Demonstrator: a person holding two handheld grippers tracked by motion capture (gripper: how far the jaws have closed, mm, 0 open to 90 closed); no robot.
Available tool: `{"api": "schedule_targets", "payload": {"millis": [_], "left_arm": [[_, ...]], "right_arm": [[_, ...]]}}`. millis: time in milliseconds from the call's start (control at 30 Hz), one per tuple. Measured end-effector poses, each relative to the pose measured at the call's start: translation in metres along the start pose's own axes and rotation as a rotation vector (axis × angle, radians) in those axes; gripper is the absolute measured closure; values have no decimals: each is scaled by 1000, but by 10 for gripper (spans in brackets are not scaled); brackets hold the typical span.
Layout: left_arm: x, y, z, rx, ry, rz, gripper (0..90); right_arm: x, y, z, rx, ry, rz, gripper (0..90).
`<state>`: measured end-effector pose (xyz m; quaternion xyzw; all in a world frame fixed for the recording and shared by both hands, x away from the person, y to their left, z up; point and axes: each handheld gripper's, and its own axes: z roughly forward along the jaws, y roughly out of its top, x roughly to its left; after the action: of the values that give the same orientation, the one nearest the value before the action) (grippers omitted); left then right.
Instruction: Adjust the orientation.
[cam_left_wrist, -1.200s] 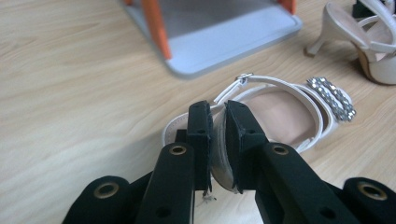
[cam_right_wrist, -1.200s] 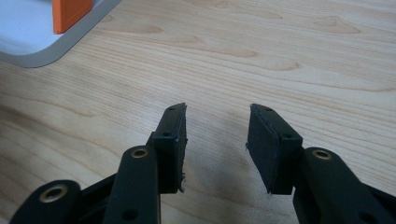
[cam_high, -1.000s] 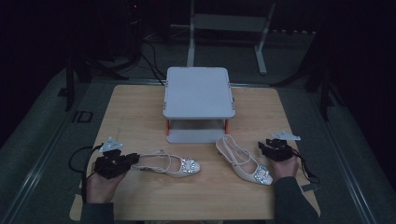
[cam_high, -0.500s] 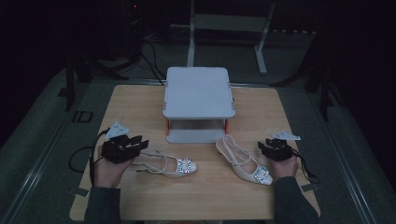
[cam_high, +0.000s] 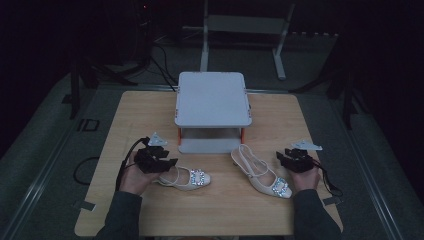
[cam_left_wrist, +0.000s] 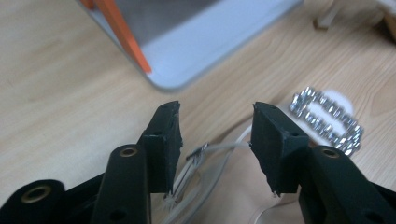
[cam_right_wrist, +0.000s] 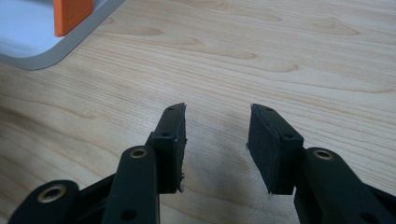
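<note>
Shoes look light with stiff soles and thin straps: left shoe lies at seven o'clock of the stand, its floppy ankle strap between the left gripper's just-opened jaws, so the firmer heel rim is the better hold; right gripper gapes empty.

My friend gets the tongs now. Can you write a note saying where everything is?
Left tongs: jaws have just been opening, apart over the left shoe's heel strap, not pressing it.
Right tongs: open, holding nothing, over bare table beside the right shoe.
Both shoes lie on the table in front of the small grey rack.
Done: neither shoe is on the rack.
Left: probably grip each shoe and put it on the rack.
</note>
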<state>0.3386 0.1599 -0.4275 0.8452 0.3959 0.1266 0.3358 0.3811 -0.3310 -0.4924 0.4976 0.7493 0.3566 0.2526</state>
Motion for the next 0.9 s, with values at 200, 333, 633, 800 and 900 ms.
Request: {"api": "schedule_targets", "payload": {"millis": [200,333,633,800,900], "left_arm": [[6,-12,4,38,-3,3,497],[8,-14,5,57,-5,15,500],[5,-5,13,122,21,65,483],[7,-6,16,159,-13,87,475],[5,-6,19,173,-10,93,479]], "right_arm": [[0,0,0,2,2,0,561],[0,0,1,3,4,0,561],[0,0,1,6,6,-1,559],[0,-1,1,3,9,-3,554],[-1,-1,1,5,12,1,552]]}}
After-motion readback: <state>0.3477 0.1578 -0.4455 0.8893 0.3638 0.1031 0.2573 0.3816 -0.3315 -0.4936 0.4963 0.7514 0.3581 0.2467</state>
